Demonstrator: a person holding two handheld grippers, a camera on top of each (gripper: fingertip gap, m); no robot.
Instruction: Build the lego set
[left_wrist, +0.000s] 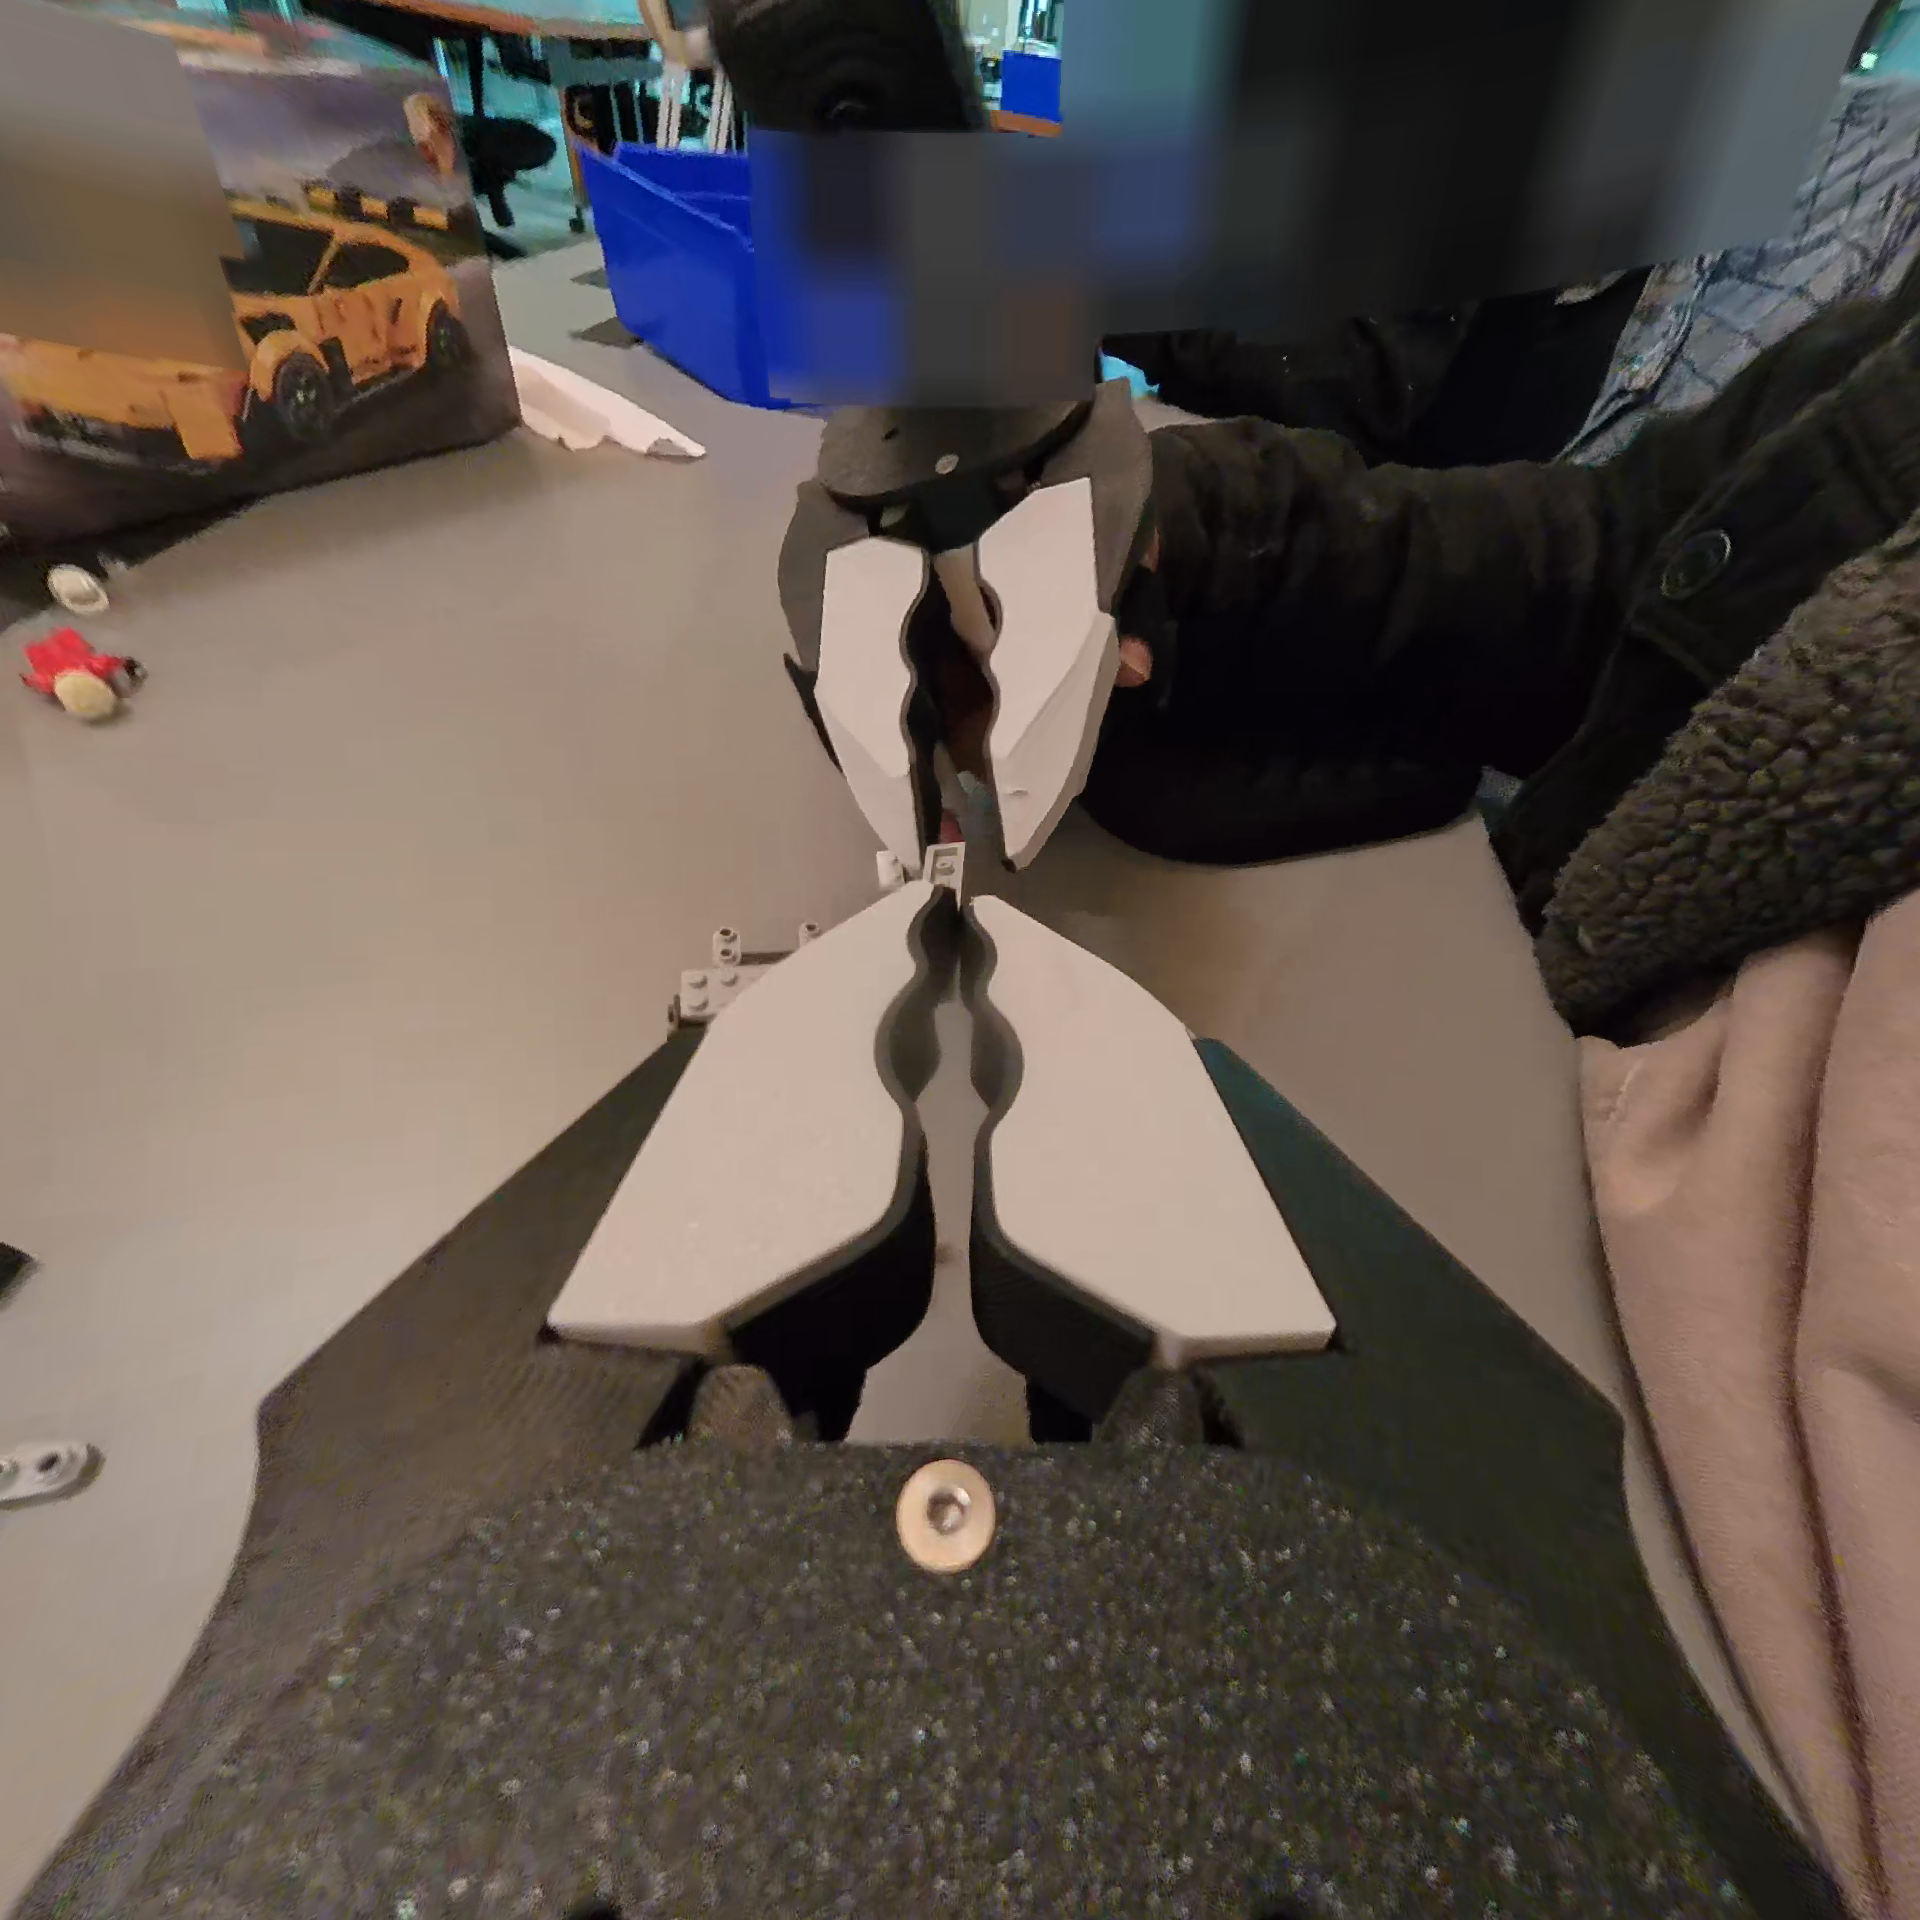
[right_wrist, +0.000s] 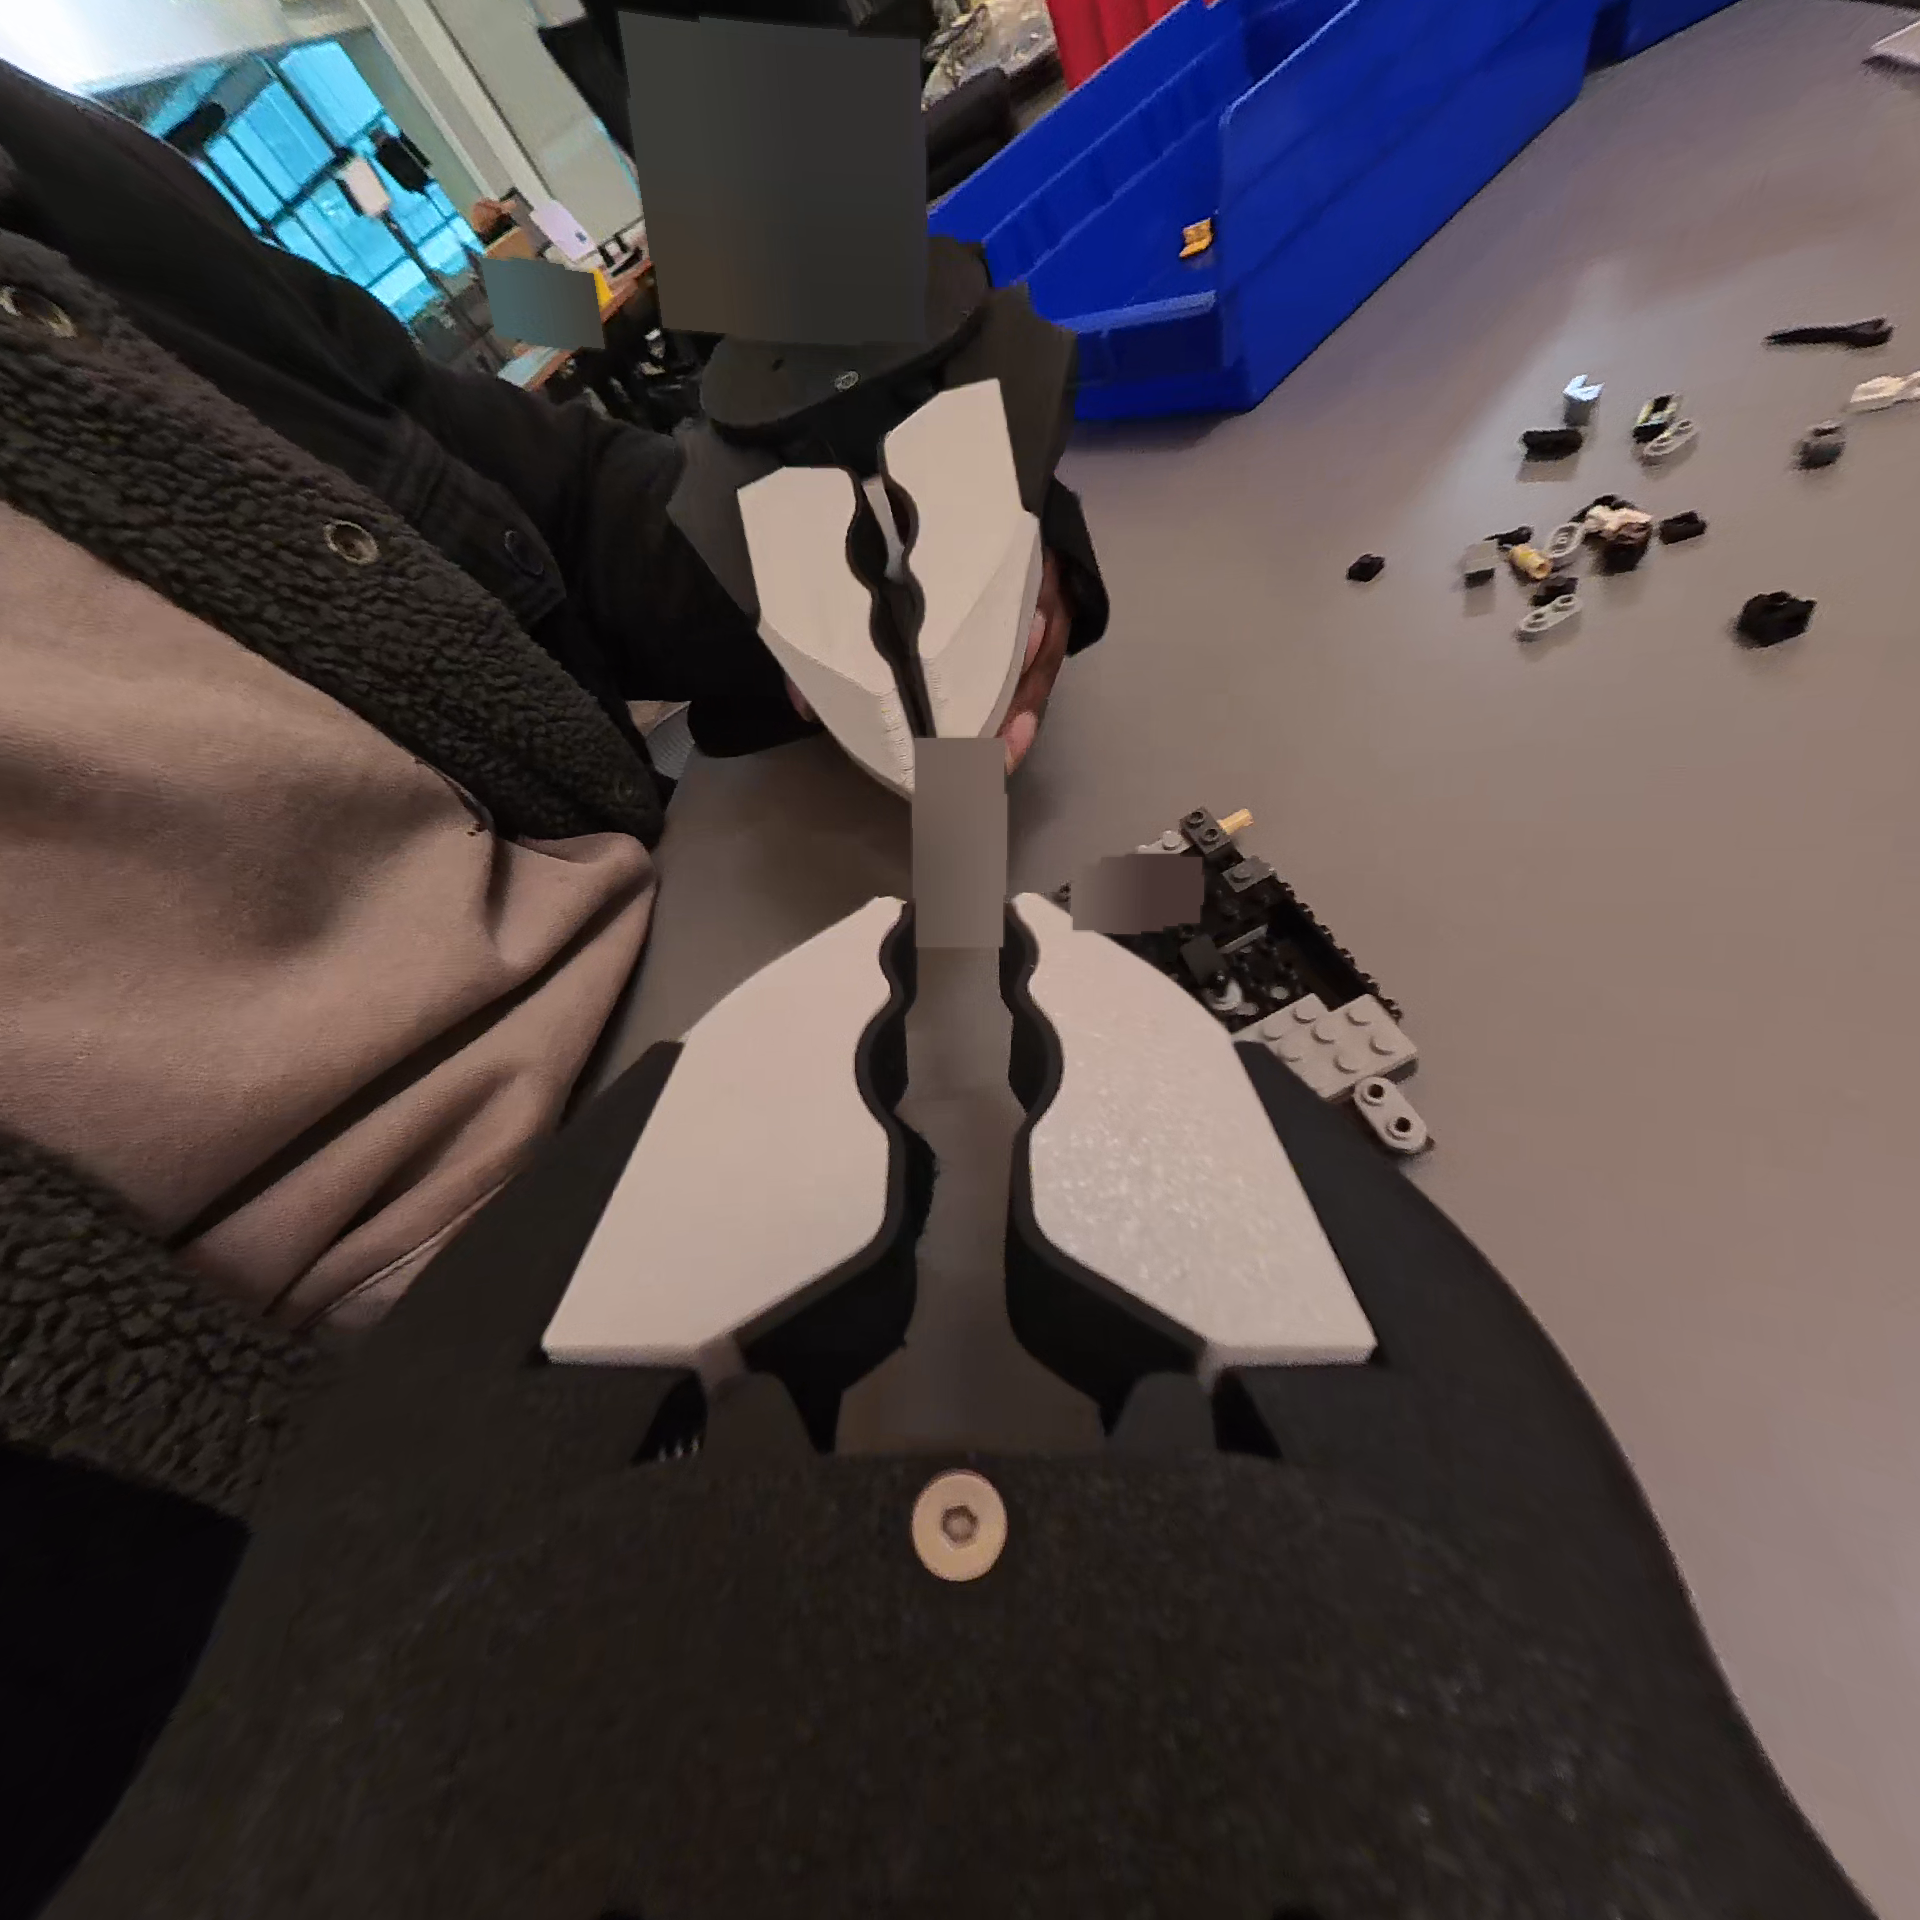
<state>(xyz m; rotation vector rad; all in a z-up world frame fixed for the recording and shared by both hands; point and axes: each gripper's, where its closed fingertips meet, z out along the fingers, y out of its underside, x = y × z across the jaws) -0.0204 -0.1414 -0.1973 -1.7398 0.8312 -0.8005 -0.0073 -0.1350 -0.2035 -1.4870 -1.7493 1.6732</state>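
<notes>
My left gripper (left_wrist: 951, 902) is shut on a small light grey lego piece (left_wrist: 943, 862) that sticks out past its tips. My right gripper (left_wrist: 964, 852) faces it tip to tip, its jaws a little apart around that piece. In the right wrist view my right gripper (right_wrist: 958, 914) has a clear gap between its fingers, and a mosaic patch hides the piece there. The left gripper (right_wrist: 914, 764) points back at it. A partly built black lego chassis (right_wrist: 1247, 935) with a grey plate (right_wrist: 1330, 1039) lies on the table just right of the right gripper; its grey plate (left_wrist: 717, 982) shows beside the left finger.
Loose small lego pieces (right_wrist: 1558, 561) lie scattered at the right. Blue bins (right_wrist: 1299, 208) stand at the back. The lego box (left_wrist: 260, 291) stands at the far left, with a red piece (left_wrist: 73, 665) and a grey piece (left_wrist: 47, 1465) near it. The person's coat sleeves (left_wrist: 1714, 831) lie close beside the grippers. Less than 4 cm separates the two grippers' tips.
</notes>
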